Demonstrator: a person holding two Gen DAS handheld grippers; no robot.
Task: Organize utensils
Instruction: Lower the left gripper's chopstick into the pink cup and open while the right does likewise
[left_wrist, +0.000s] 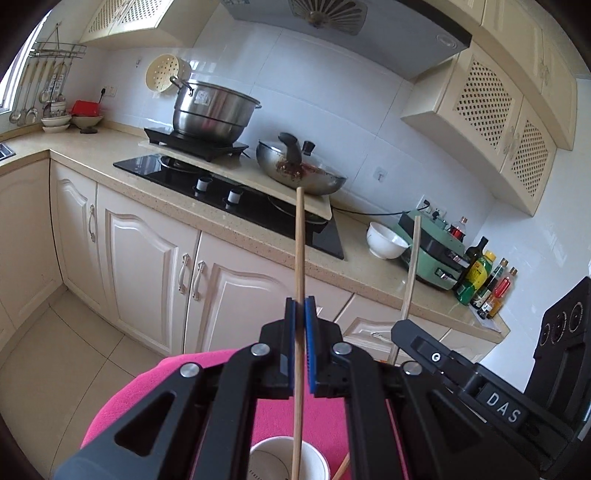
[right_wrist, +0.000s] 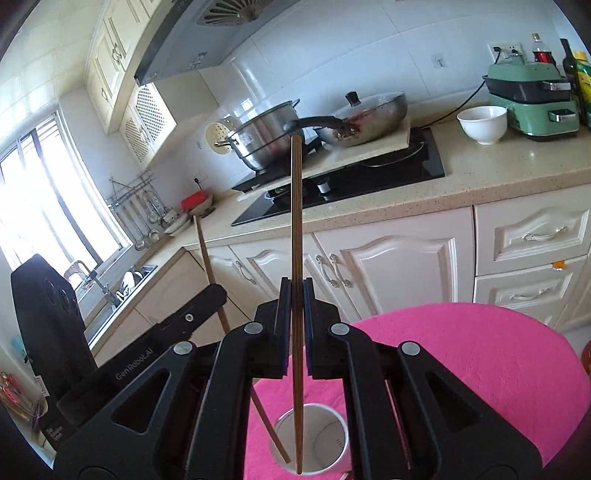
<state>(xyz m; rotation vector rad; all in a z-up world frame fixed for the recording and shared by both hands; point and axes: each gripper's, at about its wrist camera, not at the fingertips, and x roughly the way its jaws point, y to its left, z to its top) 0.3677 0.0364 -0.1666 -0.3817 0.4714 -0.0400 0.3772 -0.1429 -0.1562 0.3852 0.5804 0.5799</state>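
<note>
We have one chopstick in each hand-held gripper. The left hand-held gripper (left_wrist: 300, 302) is clamped on a pale chopstick (left_wrist: 300, 240), its blue pads (left_wrist: 309, 332) pinching the stick a little below its middle; the upper part stands up in front of the stove, and the lower tip drops toward the white cup (left_wrist: 288, 458) on the pink cloth (left_wrist: 122, 398). The right hand-held gripper (right_wrist: 295, 284) is likewise closed on a darker chopstick (right_wrist: 296, 206), whose tip reaches into the cup's mouth (right_wrist: 325, 435) in the right wrist view. Whether either tip touches the cup's bottom we cannot tell.

We judge these sticks light, stiff and smooth. A narrow round shaft can pivot or slide between flat pads, so a hold near the middle, square across the shaft, suits best: it keeps the long ends balanced. No great squeeze is needed; the wood will not crush, but it may slip lengthwise if tilted steeply.

The cup looks light too and probably tips easily if a stick pushes its rim sideways, so we would lower the sticks straight in.
</note>
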